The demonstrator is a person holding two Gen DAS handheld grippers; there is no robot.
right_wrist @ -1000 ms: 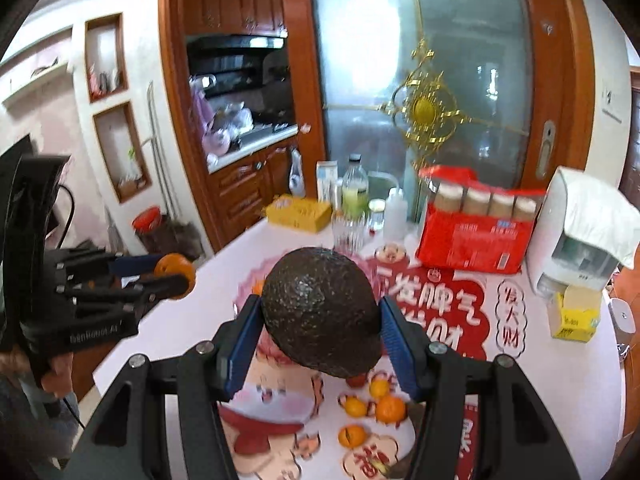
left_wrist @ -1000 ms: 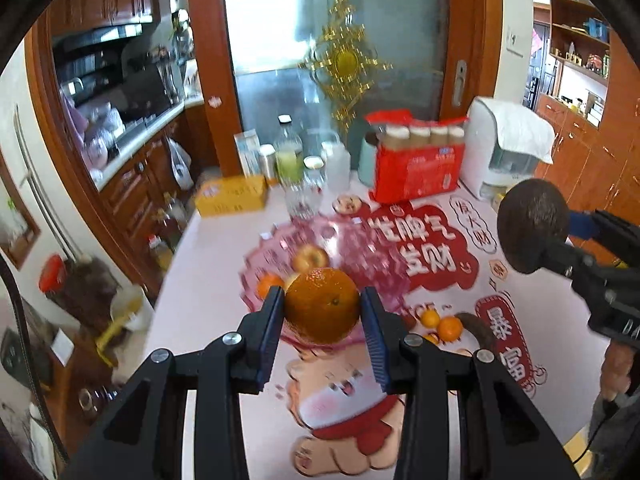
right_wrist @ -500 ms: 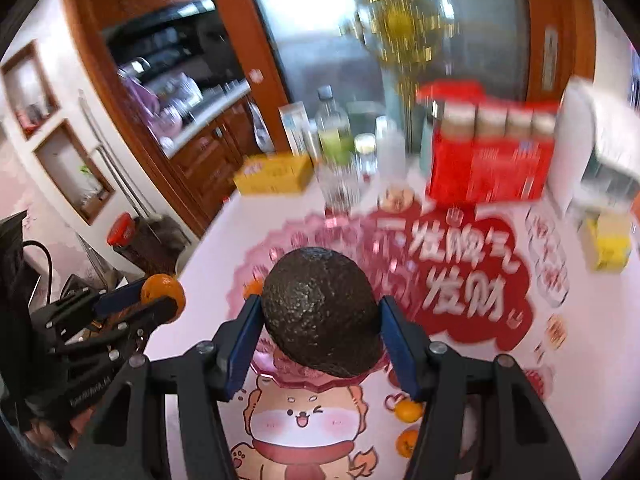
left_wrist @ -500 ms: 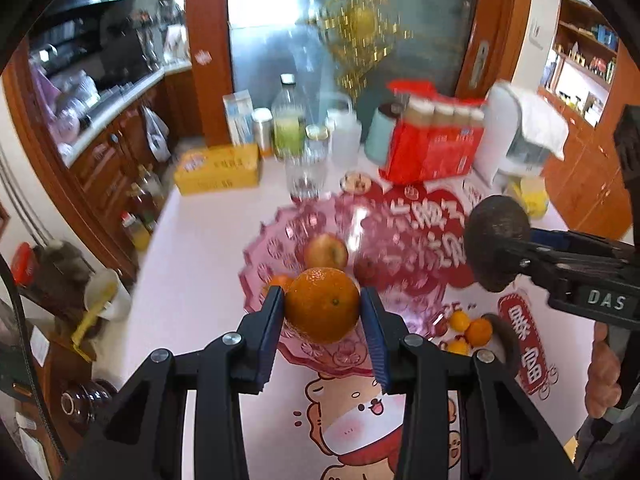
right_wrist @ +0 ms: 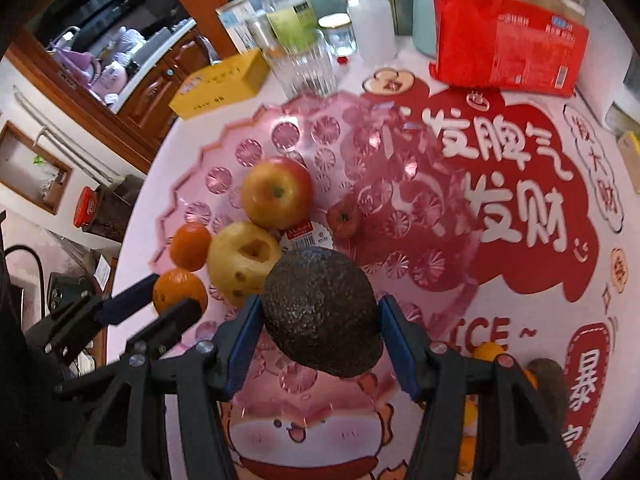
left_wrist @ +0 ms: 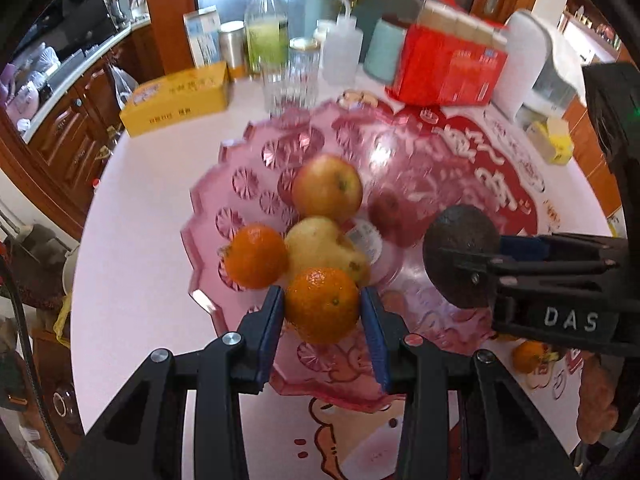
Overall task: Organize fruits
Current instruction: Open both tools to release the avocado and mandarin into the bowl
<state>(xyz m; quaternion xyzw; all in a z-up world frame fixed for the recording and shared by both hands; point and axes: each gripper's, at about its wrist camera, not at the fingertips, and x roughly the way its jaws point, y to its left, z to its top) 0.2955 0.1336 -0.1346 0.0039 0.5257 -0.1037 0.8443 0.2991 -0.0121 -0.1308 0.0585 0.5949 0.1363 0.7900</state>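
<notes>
Left gripper (left_wrist: 323, 306) had its pads clamped tight on an orange (left_wrist: 322, 304), hanging over the near edge of the pink glass bowl (left_wrist: 240, 148). Right gripper (right_wrist: 320, 316) was pinched on a dark avocado (right_wrist: 322, 312) over the same bowl — fingers set wider. Already in the bowl: an apple (right_wrist: 277, 193), a yellow pear (right_wrist: 244, 256) and another orange (right_wrist: 190, 246), all bunched up.
</notes>
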